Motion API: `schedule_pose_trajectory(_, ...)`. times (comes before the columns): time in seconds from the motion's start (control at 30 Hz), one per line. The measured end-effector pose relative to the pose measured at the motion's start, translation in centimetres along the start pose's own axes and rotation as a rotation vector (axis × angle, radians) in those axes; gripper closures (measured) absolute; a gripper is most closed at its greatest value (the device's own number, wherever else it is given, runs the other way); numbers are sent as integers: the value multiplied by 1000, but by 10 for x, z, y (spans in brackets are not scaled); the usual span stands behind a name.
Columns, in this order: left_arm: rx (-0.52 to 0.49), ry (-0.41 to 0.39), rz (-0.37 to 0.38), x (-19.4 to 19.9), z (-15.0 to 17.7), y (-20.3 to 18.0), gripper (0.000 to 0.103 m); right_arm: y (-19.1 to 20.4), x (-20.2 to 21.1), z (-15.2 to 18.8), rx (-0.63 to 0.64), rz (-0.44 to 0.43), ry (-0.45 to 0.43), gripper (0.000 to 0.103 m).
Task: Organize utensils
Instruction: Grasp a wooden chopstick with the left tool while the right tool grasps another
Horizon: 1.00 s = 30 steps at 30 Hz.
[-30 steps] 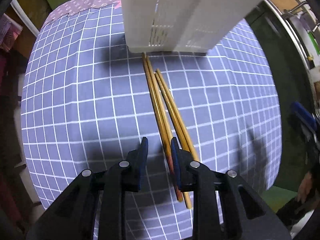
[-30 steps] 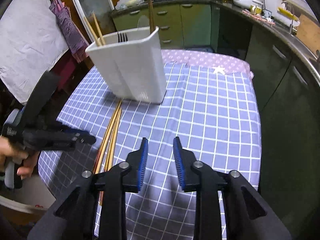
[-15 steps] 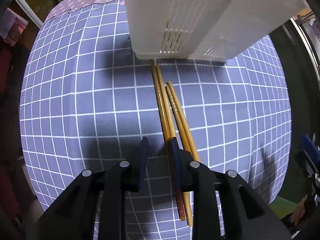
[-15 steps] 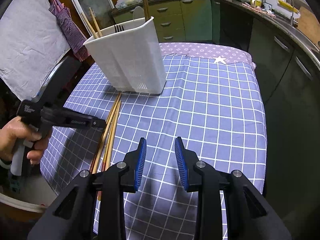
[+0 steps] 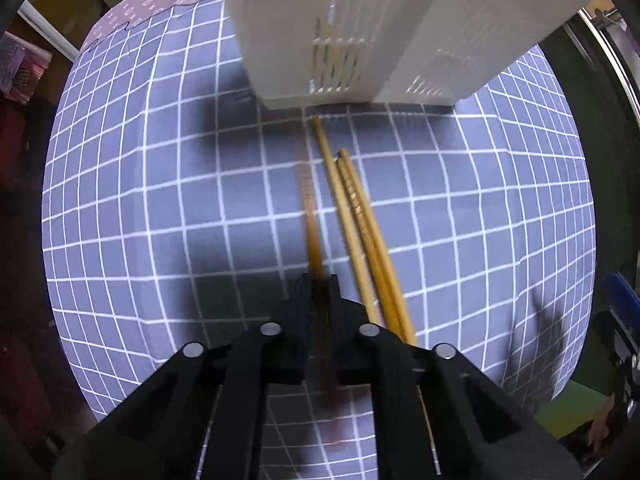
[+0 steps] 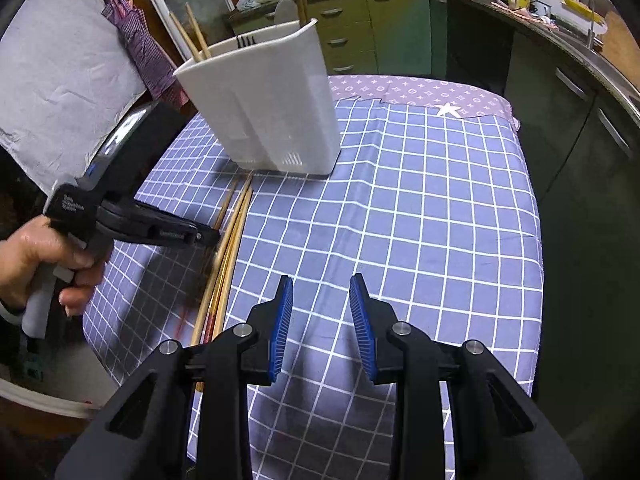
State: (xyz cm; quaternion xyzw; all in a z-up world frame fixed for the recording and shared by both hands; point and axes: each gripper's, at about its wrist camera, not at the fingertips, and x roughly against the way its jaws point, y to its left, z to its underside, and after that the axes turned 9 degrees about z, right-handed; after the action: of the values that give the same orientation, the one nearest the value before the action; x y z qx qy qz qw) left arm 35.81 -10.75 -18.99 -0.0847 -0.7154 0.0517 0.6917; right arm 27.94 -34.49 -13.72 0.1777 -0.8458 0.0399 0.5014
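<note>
My left gripper [image 5: 320,282] is shut on one wooden chopstick [image 5: 314,236], blurred by motion and lifted off the checked cloth. Three more chopsticks [image 5: 360,224] lie together on the cloth just to its right, pointing at the white utensil holder [image 5: 360,32]. In the right wrist view the left gripper [image 6: 204,236] holds its chopstick over the bundle [image 6: 230,240], in front of the holder [image 6: 272,112], which has chopsticks and a fork standing in it. My right gripper [image 6: 322,320] is open and empty above the cloth.
The table is covered by a blue checked cloth [image 6: 420,208] with a purple patterned strip [image 6: 420,90] at the far end. Green kitchen cabinets [image 6: 380,28] stand behind. The table edge drops off at the left and right.
My left gripper has shut on one chopstick and lifted it clear of the others. My right gripper has drawn back slightly and stays open.
</note>
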Motion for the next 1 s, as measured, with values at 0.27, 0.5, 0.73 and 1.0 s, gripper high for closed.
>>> schedule_pose_trajectory(0.27,-39,-155,40,42,37,31,96,19,-33,-7,31,-32,107,73)
schedule_pose_trajectory(0.5,-69,-354,74,90,77,46,96,63,-75,-29,75,-48,203,80)
schedule_pose_trajectory(0.73,-128,-432,80,112,105,50,96,101,-101,-49,127,-22,264,84)
schedule_pose_trajectory(1.0,-154,-457,89,117,116,56,96,115,-119,-52,153,52,300,85)
